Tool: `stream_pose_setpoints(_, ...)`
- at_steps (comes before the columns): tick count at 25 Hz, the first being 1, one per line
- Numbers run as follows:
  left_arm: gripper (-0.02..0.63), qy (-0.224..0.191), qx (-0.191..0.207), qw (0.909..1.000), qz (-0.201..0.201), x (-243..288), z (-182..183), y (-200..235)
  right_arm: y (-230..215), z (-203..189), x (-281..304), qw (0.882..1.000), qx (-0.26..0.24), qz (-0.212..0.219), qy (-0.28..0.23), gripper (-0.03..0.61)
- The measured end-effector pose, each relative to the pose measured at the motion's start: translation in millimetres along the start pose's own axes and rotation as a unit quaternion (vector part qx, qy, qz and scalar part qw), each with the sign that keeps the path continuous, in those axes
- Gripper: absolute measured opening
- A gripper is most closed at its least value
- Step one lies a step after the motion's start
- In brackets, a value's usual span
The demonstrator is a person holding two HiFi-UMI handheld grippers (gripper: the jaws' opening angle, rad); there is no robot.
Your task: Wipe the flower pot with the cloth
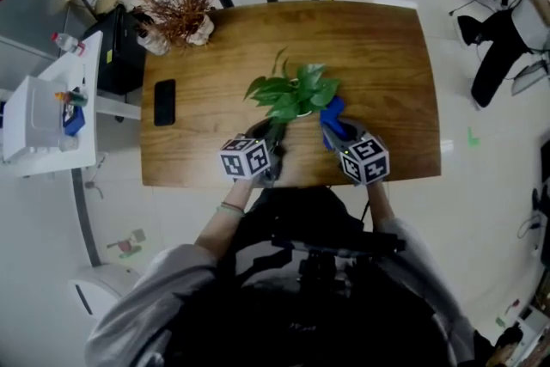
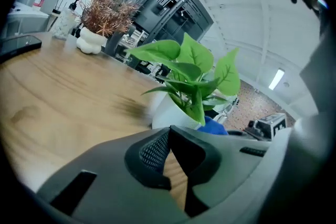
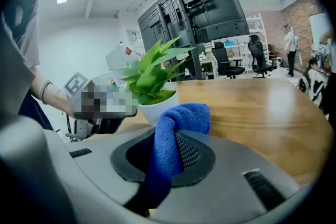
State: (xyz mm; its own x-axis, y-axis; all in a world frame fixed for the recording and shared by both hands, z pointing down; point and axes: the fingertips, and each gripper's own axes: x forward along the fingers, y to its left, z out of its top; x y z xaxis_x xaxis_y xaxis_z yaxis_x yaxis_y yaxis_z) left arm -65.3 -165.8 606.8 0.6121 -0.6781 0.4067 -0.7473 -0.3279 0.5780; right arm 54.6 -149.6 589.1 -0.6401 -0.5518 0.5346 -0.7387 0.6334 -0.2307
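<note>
The flower pot [image 2: 167,113] stood at the middle of the worktop [image 1: 378,56], a phone [image 1: 163,102] left of it and a dried plant [image 1: 178,11] at the upper-left corner. The left gripper [image 1: 271,136] and right gripper [image 1: 332,130] sat just below the pot, with the cloth [image 1: 333,111] at its right.

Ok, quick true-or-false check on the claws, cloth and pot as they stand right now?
1. The right claw is shut on the blue cloth. True.
2. The left claw grips the flower pot. False: its jaws are together with nothing between them, short of the pot.
3. The pot lies tipped over on the table. False: it stands upright.
4. A black phone lies on the table, on the person's left of the pot. True.
</note>
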Motion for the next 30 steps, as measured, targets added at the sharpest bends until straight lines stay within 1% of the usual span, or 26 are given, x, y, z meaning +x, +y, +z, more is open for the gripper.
stream_pose_setpoints(3,0.006,0.008,-0.007,0.9999,-0.013,1,-13,-9,-17,19,6,1.000,-0.023,-0.001,-0.010,0.060)
stream_pose_setpoints(5,0.006,0.012,-0.005,0.9997,-0.018,1,-16,-14,-17,30,13,0.999,-0.041,0.009,-0.015,0.060)
stream_pose_setpoints(7,0.006,0.013,-0.001,0.9997,-0.023,2,-16,-18,-13,33,18,0.998,-0.054,0.020,-0.014,0.060)
stream_pose_setpoints(10,0.006,0.006,0.000,0.9997,-0.023,4,-10,-17,-2,26,23,0.998,-0.053,0.029,-0.008,0.060)
stream_pose_setpoints(13,0.006,-0.001,0.003,0.9999,-0.015,4,0,-8,15,14,27,0.998,-0.044,0.042,0.002,0.060)
stream_pose_setpoints(16,0.006,-0.009,0.007,0.9999,-0.003,4,11,5,34,0,35,0.997,-0.047,0.059,0.019,0.060)
stream_pose_setpoints(20,0.006,-0.020,0.019,0.9995,0.014,7,28,26,56,-21,51,0.993,-0.065,0.083,0.054,0.060)
stream_pose_setpoints(23,0.006,-0.028,0.023,0.9988,0.032,11,42,39,64,-26,60,0.991,-0.066,0.093,0.063,0.060)
stream_pose_setpoints(27,0.006,-0.039,0.017,0.9986,0.032,10,51,39,62,-22,50,0.993,-0.056,0.088,0.059,0.060)
stream_pose_setpoints(30,0.006,-0.036,0.009,0.9990,0.022,2,42,29,45,-15,30,0.996,-0.038,0.069,0.041,0.060)
